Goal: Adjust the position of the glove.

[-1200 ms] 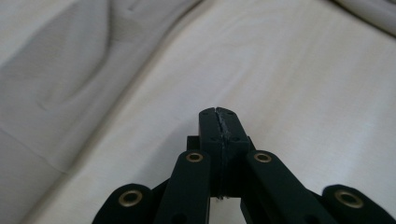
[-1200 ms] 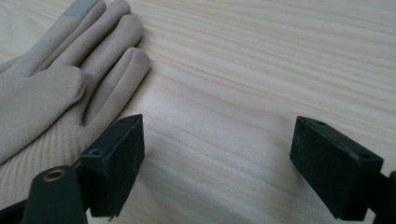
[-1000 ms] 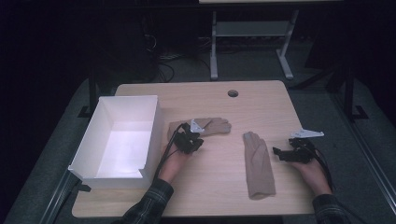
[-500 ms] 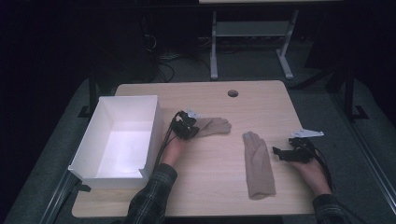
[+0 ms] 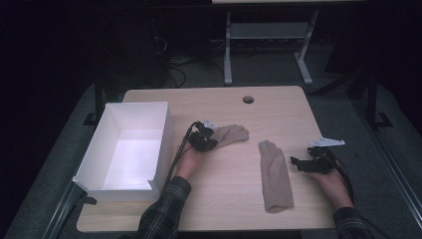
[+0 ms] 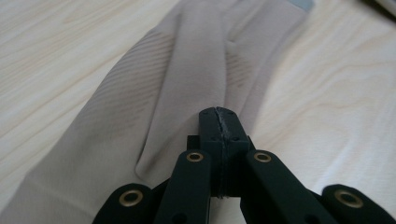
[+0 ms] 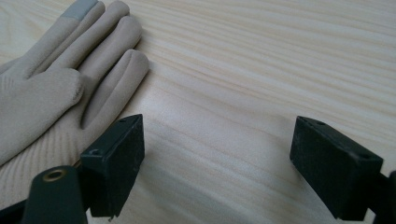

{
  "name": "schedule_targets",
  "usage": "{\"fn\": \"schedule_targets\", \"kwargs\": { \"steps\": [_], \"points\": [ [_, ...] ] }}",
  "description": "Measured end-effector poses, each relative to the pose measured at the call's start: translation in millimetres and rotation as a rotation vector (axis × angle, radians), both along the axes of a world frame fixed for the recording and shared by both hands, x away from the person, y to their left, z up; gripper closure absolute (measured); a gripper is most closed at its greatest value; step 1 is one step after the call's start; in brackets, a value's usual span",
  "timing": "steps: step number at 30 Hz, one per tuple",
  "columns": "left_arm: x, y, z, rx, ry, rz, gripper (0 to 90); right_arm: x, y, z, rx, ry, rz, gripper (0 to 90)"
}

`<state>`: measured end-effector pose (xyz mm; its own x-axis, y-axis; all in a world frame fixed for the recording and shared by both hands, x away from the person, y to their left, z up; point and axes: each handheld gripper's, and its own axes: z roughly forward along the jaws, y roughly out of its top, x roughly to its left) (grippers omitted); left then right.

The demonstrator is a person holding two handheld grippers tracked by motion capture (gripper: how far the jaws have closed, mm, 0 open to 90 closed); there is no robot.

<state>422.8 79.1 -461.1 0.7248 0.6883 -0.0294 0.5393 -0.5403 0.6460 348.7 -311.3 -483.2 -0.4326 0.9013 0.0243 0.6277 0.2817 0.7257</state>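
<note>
L gripper [image 5: 211,135] pinched on cuff of far glove [image 5: 230,134], R gripper [image 5: 296,162] spread beside near glove [image 5: 275,174]; grasp step, next prob lift toward white box [image 5: 107,149].

High view: dim, surroundings nearly black; light falls from above onto the pale wooden table [image 5: 234,199] and glares off the floor of the open white rectangular box [image 5: 130,158]. Tool views: bright, even, soft shadows. Near black tool parts slightly blurred; far edges soft.
</note>
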Motion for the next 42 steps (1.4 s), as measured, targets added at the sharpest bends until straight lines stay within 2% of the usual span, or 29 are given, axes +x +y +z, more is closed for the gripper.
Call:
{"fn": "schedule_targets", "kwargs": {
  "steps": [9,13,16,19,22,27,30,34,35,37,42],
  "points": [
    [-10.9,-28.3,-1.8,-0.048,0.035,-0.075,89.7,0.0,0.1,0.0,0.000,0.000,0.000,17.5],
    [-16.0,-43.0,-2.0,-0.050,0.037,-0.114,89.6,0.0,0.1,0.0,0.000,0.000,0.000,17.4],
    [-16.5,-47.6,-0.7,-0.046,0.043,-0.132,89.6,0.0,0.1,0.0,0.000,0.000,0.000,17.4],
    [-15.8,-42.9,3.7,-0.060,0.050,-0.127,89.6,0.0,0.1,0.0,0.000,0.000,0.000,17.4],
    [-15.6,-32.2,11.3,-0.064,0.029,-0.105,89.6,0.0,0.1,0.1,0.000,0.001,0.000,17.4],
    [-13.3,-7.5,18.4,-0.042,0.001,-0.047,89.6,0.0,0.1,0.0,0.000,0.001,0.001,17.4],
    [-11.8,4.8,17.0,-0.040,0.003,-0.017,89.6,0.0,0.2,0.1,0.000,0.001,0.000,17.4],
    [-11.6,13.1,6.3,-0.024,0.028,0.008,89.6,0.0,0.2,0.1,0.000,0.001,0.000,17.4],
    [-11.5,13.7,3.0,-0.022,0.035,0.007,89.6,0.0,0.2,0.1,0.000,0.002,0.000,17.4],
    [-12.1,15.3,0.7,-0.048,0.038,0.015,89.6,0.0,0.2,0.1,0.000,0.001,0.000,17.4],
    [-15.7,14.0,2.5,-0.015,0.048,-0.006,89.6,-0.1,0.2,0.0,0.000,0.001,0.000,17.4]
  ]
}}
